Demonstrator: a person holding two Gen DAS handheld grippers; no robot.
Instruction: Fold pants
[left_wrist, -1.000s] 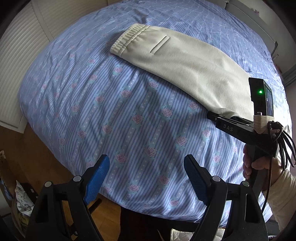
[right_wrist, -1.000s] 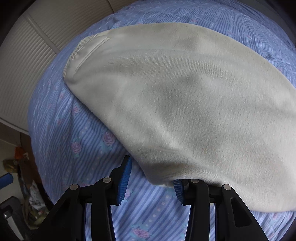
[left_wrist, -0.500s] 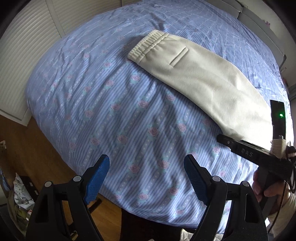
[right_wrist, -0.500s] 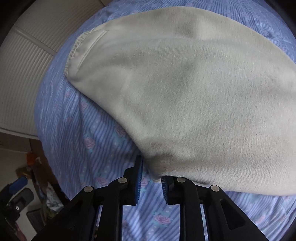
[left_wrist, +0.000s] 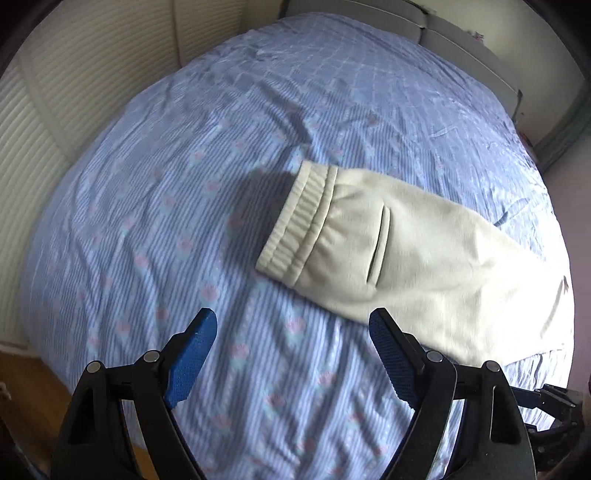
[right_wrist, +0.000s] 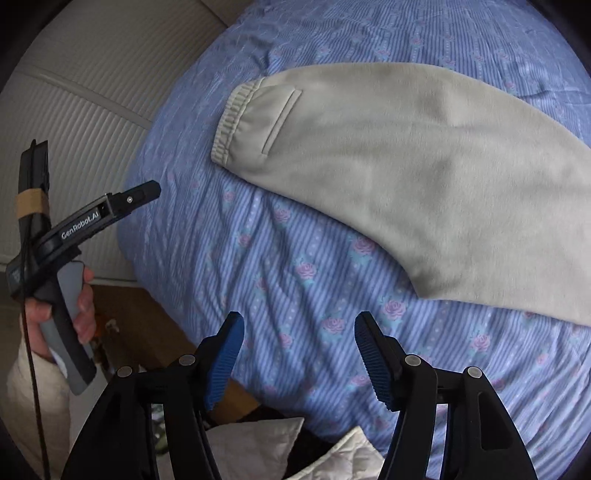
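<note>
- The pants (right_wrist: 406, 166), cream in colour, lay flat on the bed (right_wrist: 288, 258), already doubled leg over leg into one long strip. The elastic waistband (left_wrist: 299, 225) sat towards the middle of the bed with a welt pocket (left_wrist: 378, 245) facing up, and the leg end trailed off to the right edge of both views.
- The right gripper (right_wrist: 299, 358) hung above the striped, rose-patterned sheet, just short of the near edge of the pants. Its jaws had just been opening and stood apart with nothing between them; no cloth touched the pads. Judgement: the fabric had been let go so the strip could settle flat.
- The left gripper (left_wrist: 291, 358) was wide open and empty, poised over bare sheet just below the waistband end. Judgement: it was placed to take the waistband corner for the next fold.
- The person's left hand (right_wrist: 62, 306) held that gripper's handle, seen at the left edge of the right wrist view, clear of the bed.
- Judgement: the lengthwise fold looked finished; a crosswise fold, bringing one end over the other, remained. The leg end was out of frame, so its neatness could not be confirmed.
</note>
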